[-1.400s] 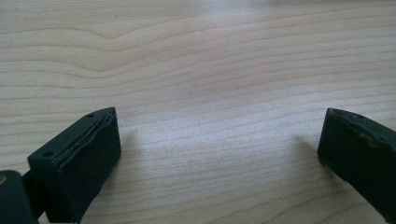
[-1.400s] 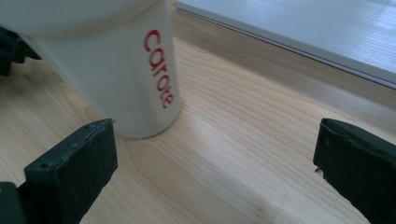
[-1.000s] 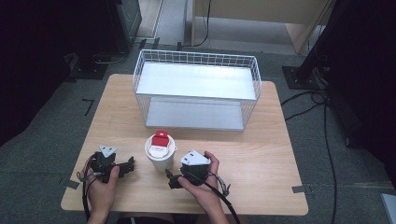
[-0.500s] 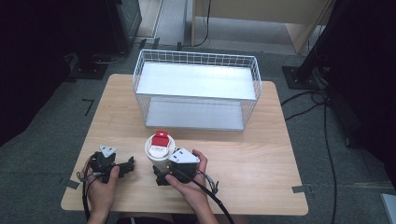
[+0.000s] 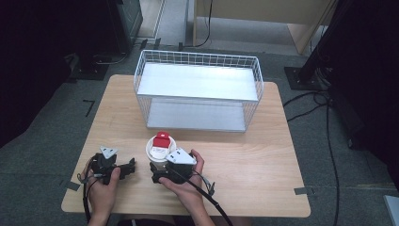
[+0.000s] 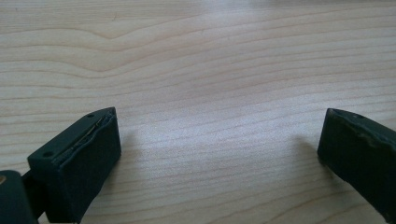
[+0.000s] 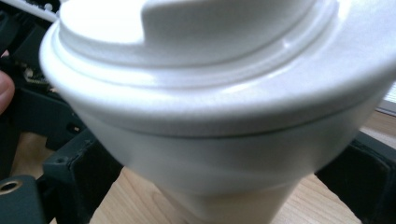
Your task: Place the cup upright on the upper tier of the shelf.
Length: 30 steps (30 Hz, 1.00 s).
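Observation:
A paper cup (image 5: 159, 149) with a white lid and a red piece on top stands upright near the table's front edge. My right gripper (image 5: 159, 170) sits just in front of it, held low. In the right gripper view the cup (image 7: 210, 116) looms between the two black jaws, which stand open on either side with small gaps to its tapered wall. My left gripper (image 5: 128, 168) rests on the wood to the left of the cup, apart from it. Its jaws (image 6: 219, 154) are wide open over bare wood.
A white wire basket (image 5: 198, 92) with a solid shelf stands at the back middle of the wooden table (image 5: 263, 160). Cables trail from both grippers over the front edge. Black stands and cables sit on the floor to the right.
My right gripper has slid left and forward until its jaws stand on either side of the cup. The left gripper and the cup have stayed put.

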### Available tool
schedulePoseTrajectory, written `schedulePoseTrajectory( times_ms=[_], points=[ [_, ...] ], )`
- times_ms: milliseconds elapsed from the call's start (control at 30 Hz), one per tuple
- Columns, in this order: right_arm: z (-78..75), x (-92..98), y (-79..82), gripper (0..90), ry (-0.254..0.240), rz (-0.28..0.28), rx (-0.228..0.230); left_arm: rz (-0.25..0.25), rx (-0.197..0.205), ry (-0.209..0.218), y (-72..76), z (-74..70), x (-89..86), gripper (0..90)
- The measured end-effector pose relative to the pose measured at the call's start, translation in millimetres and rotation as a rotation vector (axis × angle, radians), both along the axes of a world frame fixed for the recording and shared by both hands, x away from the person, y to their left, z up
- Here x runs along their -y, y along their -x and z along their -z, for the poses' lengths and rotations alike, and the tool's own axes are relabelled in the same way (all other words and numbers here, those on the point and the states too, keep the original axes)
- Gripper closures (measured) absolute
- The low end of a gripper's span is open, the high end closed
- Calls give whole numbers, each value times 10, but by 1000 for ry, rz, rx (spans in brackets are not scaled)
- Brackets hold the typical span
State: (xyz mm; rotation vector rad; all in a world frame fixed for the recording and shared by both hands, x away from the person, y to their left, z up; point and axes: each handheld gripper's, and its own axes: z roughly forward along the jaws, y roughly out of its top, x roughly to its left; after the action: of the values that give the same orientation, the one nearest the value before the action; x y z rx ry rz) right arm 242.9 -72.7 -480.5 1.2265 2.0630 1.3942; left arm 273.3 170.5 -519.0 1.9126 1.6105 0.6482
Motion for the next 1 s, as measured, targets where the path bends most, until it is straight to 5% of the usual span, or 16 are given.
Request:
schedulePoseTrajectory(
  times_ms=[300,1000],
  points=[
    [47,-125,3,78,6,98,50,0,0,0,0,0,0,0],
    [-68,-82,41,96,-8,118,80,-4,4,4,-1,2,3,0]
  ],
)
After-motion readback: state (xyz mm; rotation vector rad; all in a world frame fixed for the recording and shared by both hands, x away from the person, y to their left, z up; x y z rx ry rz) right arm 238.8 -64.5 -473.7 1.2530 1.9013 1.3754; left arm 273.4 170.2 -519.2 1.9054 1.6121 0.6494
